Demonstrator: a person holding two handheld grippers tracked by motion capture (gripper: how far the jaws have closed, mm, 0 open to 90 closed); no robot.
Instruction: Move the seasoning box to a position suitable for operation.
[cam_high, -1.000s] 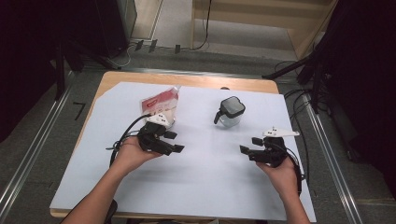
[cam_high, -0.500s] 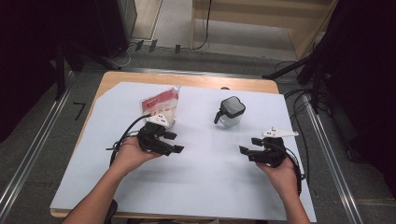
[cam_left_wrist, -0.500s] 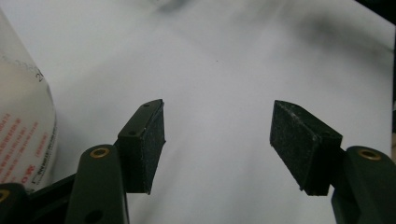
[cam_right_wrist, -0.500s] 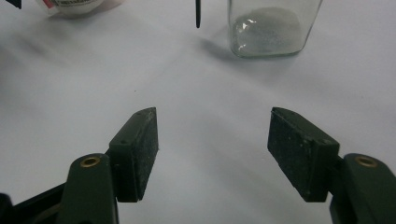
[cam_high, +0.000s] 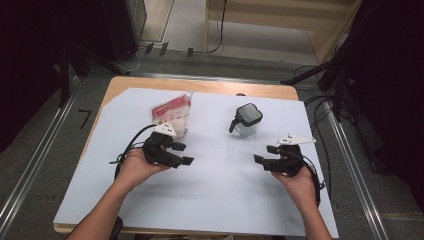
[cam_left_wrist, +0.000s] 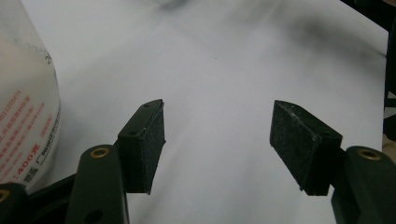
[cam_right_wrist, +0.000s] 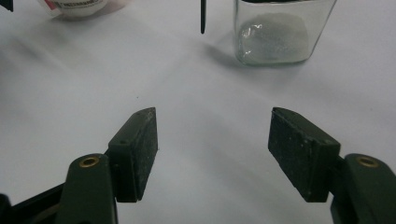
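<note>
A clear glass jar (cam_high: 246, 122) with a black lid and a black handle stands at the back middle of the white sheet; its lower part (cam_right_wrist: 275, 32) holds a white powder. A white bag with red print (cam_high: 172, 114) lies to its left, and its side (cam_left_wrist: 25, 102) rises close by. My left gripper (cam_high: 183, 153) rests on the sheet just in front of the bag, open, with nothing between the pads (cam_left_wrist: 154, 144). My right gripper (cam_high: 265, 154) sits in front and to the right of the jar, also open and empty (cam_right_wrist: 212, 149).
The white sheet (cam_high: 215, 195) covers a wooden table (cam_high: 150, 84). Cables trail from both grippers. Metal rails run along the floor on both sides, and dark equipment stands behind the table at left and right.
</note>
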